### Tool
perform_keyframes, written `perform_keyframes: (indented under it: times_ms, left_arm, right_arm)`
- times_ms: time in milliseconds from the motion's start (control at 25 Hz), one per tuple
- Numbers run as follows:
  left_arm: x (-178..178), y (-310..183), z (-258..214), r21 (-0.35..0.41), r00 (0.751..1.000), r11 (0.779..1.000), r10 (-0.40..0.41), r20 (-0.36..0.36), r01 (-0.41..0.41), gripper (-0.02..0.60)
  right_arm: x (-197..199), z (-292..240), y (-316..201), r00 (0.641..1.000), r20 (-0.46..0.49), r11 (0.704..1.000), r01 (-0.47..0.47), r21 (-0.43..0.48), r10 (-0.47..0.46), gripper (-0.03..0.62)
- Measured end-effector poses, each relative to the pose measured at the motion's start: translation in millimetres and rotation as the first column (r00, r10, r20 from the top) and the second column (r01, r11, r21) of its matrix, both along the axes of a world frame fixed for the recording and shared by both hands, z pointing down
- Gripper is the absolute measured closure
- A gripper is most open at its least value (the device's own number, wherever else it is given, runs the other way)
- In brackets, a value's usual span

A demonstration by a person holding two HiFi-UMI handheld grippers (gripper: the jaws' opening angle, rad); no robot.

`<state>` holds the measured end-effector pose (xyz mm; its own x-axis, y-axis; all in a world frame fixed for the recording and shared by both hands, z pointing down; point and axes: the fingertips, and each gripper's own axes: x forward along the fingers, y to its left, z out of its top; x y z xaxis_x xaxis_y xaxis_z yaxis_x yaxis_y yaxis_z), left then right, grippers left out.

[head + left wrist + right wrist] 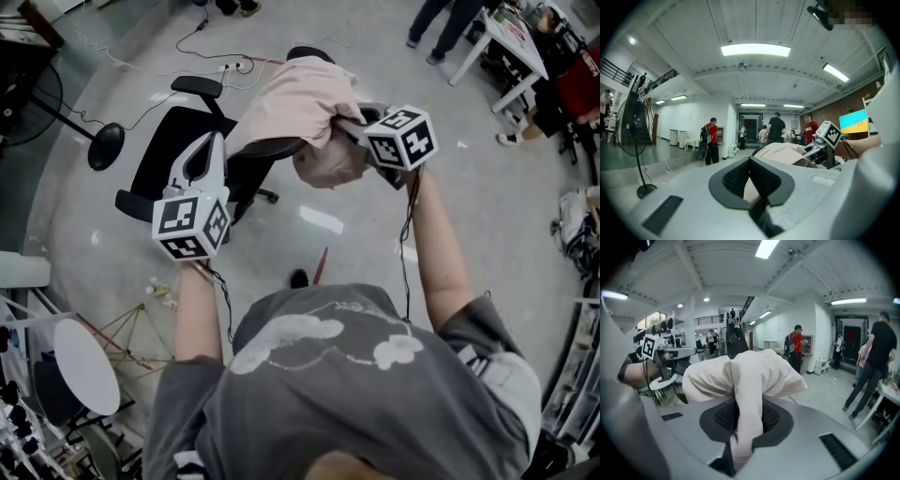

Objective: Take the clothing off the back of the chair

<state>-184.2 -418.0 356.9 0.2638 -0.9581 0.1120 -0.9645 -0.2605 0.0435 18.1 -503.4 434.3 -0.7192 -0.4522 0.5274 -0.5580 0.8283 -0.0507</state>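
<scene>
Right claw (749, 418) is clenched on a fold of the pale pink top (300, 98), which is draped over the back of the black office chair (173, 141). Left claw (217, 141) looks pinched shut on nothing, just beside the cloth's near edge. If it were me, I'd lift up and over the backrest, not sideways — that chair's on wheels and might roll. Getting the left one onto the other side should stop it snagging.

You are in an open lab or workshop hall: polished grey floor (487, 206) crossed by cables (200, 53), strip lights (755, 49) on a white ceiling (754, 79), a brick wall (843, 110), a railed mezzanine (707, 319), a standing fan (631, 126), white desks (466, 54), an office chair (178, 141).
</scene>
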Motion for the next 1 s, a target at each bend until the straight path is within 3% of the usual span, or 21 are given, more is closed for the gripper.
perform_keyframes:
  times_ms: [200,360,680,1000]
  left_arm:
    - [-2.5,1.8,0.1,0.005,1.0,1.0,0.002,-0.008,-0.002,0.581]
    - [-2.0,6.1,-3.9,0.014,1.0,1.0,0.004,-0.013,-0.004,0.581]
    - [9.1,20.9,-15.9,0.039,1.0,0.999,0.019,-0.016,-0.018,0.581]
    - [29.3,42.3,-28.0,0.059,0.999,0.998,0.034,-0.004,-0.034,0.581]
  right_arm:
    - [2.5,-9.5,1.7,0.998,-0.06,0.996,-0.027,0.086,0.032,0.553]
    - [5.5,-19.4,5.7,0.998,-0.017,0.994,-0.052,0.098,0.054,0.557]
    - [12.4,-75.9,23.5,0.99,0.116,0.966,-0.108,0.236,0.082,0.559]
    - [32.9,-113.0,49.1,0.978,0.195,0.955,-0.128,0.268,0.076,0.559]
